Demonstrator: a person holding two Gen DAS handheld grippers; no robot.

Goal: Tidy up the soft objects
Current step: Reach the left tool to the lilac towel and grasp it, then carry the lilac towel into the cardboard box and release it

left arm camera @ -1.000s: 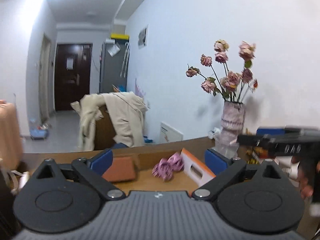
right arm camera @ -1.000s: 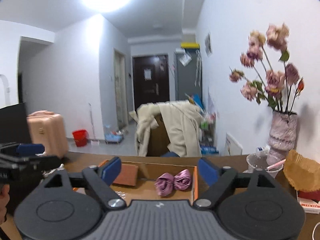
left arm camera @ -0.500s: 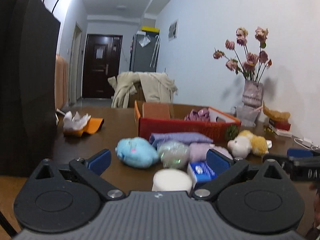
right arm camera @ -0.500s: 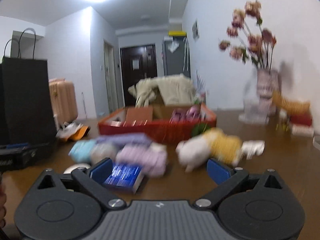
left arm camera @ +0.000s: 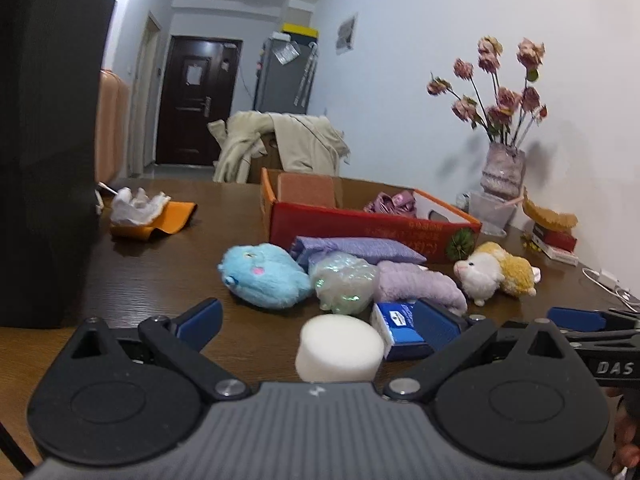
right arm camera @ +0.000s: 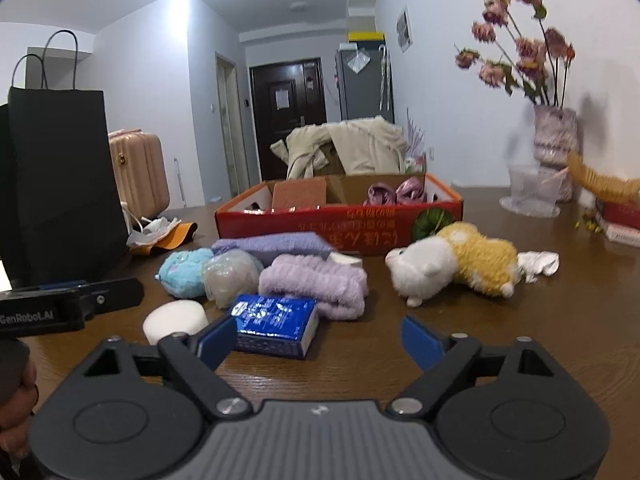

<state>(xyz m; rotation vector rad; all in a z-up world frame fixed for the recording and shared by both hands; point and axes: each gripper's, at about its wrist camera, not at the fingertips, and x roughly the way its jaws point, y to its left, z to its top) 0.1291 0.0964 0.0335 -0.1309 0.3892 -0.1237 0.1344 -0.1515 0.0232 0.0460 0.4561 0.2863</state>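
A: What's hidden?
B: The white foam puck (left arm camera: 338,347) is partly behind the left gripper (left arm camera: 320,322), whose jaws are wide.
A: Right gripper (right arm camera: 320,338)?
B: Just narrowed, nothing gripped; fuzzy lilac cloth (right arm camera: 316,284) lies beyond.

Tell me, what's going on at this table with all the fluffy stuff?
A person holds a grabbing tool in each hand over a brown table and is about to tidy soft things into the red box. Both the left tool and the right tool are open and hold nothing; the right one's jaws have just been closing a little. A white sponge, a blue tissue pack, a blue plush, a purple cloth and a white and yellow toy lie on the table, outside the box.
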